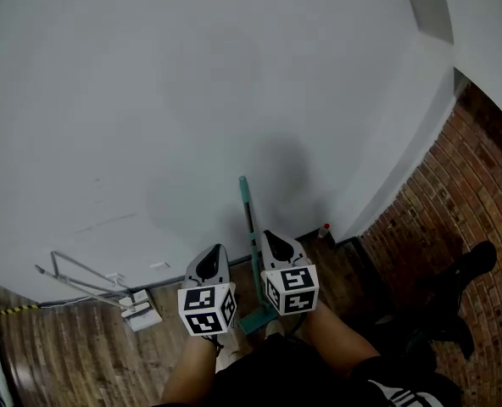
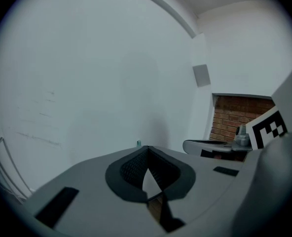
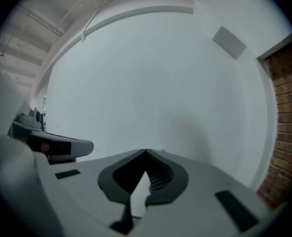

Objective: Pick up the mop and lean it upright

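**MOP POSITION AND TOOL STATE: CHECK**

**Task item.** In the head view the mop (image 1: 251, 227) stands near upright at 6 o'clock in the frame. The top of its teal handle is against the white wall (image 1: 192, 100). Its head sits on the wooden floor (image 1: 64, 346), out from the wall's base. This offset appears to be what holds the lean: the foot is braced on the floor and the handle's weight is carried into the wall.

**Left gripper.** The left gripper (image 1: 214, 253) sits at 9 o'clock of the handle, just beside it. In the left gripper view its jaws meet at the tips (image 2: 146, 148), with nothing gripped between them. Only the teal end of the handle shows just past the tips.

**Right gripper.** The right gripper (image 1: 270, 238) sits at 3 o'clock of the handle, also just beside it. In the right gripper view the jaws are closed on nothing (image 3: 146, 153), with bare wall beyond.

**Assessment.** Neither tool has hold of the mop, so it appears to be standing by its own lean. The task therefore looks complete or nearly so. The tools flank the handle, probably so that either one can check a slip.

**Surroundings.** A wire frame (image 1: 81, 274) lies at 8 o'clock beside a small white block (image 1: 141, 309). Both are well apart from the mop. Brick paving (image 1: 454, 185) lies at 3 o'clock.
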### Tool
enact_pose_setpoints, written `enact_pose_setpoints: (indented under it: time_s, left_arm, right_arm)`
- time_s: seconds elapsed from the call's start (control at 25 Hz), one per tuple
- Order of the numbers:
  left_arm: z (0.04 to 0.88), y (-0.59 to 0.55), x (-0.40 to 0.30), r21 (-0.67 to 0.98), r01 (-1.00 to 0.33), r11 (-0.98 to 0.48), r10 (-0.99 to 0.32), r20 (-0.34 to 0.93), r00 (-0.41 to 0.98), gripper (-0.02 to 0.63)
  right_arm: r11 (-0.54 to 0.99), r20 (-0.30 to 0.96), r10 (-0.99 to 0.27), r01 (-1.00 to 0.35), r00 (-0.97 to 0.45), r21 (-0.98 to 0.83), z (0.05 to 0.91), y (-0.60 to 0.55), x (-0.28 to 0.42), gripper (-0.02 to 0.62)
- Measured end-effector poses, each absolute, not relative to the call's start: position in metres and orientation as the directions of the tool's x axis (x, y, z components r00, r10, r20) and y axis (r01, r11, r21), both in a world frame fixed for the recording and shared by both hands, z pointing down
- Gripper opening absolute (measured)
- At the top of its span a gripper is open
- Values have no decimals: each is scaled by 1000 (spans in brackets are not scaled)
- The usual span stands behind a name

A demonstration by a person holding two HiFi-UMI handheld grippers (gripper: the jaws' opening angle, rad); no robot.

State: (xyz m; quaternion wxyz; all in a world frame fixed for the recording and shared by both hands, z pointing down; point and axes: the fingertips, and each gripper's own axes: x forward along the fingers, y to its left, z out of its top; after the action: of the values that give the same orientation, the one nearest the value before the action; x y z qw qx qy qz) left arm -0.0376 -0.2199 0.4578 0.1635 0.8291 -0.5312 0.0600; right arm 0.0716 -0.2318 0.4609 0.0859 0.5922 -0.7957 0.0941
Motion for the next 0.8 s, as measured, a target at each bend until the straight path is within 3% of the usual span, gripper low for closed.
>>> enact_pose_setpoints:
  time_s: [0.28,0.68,0.76,0.8]
  left_arm:
    - [468,-234,-35,171,-937,-305,-881,322,346,-3]
    - [481,-227,-57,118,-974,-193,-901,372,224,-3]
    - [485,-224,-68,115,-980,-160,-904,382,192,-3]
    - [487,-223,-73,114,-983,-143,-905,387,177,-3]
  right_arm:
    - [301,297,-904,-951,-307,-65,491,-286,85,6]
    - [288,412,-879,-956,-240,56,563,-389,83,6]
    - [303,449,-854,-953,-262,21,580,-403,79,91]
    - [307,459,-847,-952,-267,13,586,-409,77,92]
